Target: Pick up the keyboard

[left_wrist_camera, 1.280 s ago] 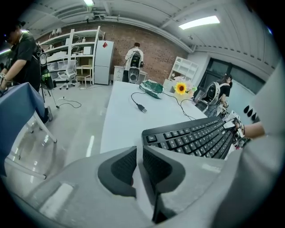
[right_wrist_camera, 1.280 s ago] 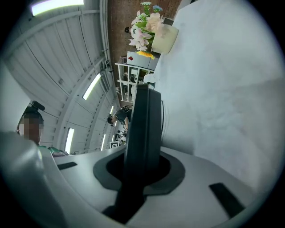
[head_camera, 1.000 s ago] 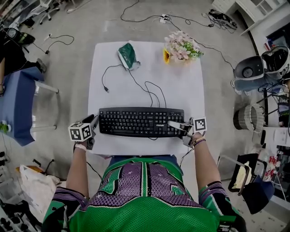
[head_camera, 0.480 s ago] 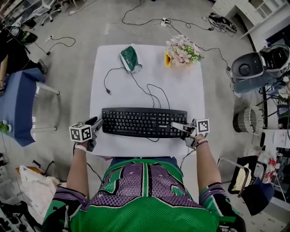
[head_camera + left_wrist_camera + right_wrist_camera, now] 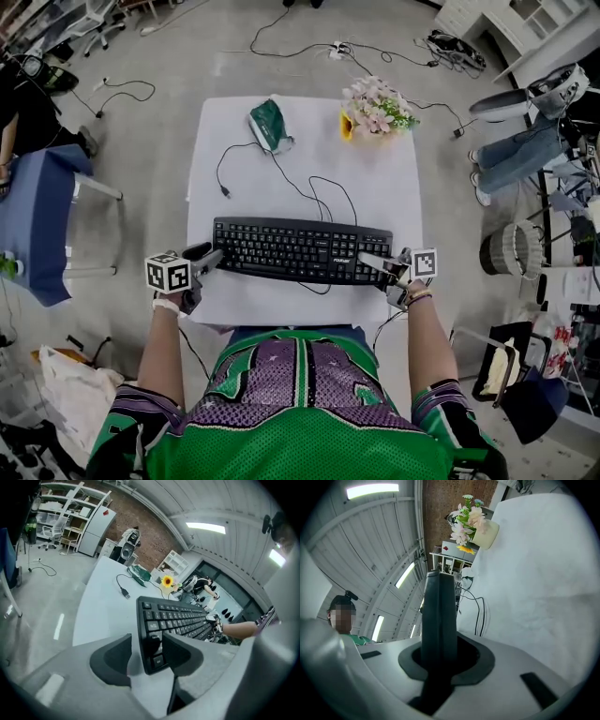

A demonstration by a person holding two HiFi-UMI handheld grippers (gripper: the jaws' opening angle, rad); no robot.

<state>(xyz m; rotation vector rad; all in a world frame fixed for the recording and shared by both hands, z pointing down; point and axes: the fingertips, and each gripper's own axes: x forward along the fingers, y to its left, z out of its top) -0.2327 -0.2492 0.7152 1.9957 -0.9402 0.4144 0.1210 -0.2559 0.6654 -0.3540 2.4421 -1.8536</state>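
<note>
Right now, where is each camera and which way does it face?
Head view: on the person's head, looking steeply down at table and keyboard; forearms, green shirt, left gripper, right gripper show.
Left gripper view: on the left gripper, looking along the keyboard from its left end, which stands between jaws that have just been opening; the right arm shows.
Right gripper view: on the right gripper, shut on the keyboard's right end, facing the flowers.
Shared: all three show keyboard and flowers.

Head view: steeply down on table (image 5: 375,178). Gripper views: close along fingers (image 5: 111,660), opposite ends; all share keyboard (image 5: 300,250).
</note>
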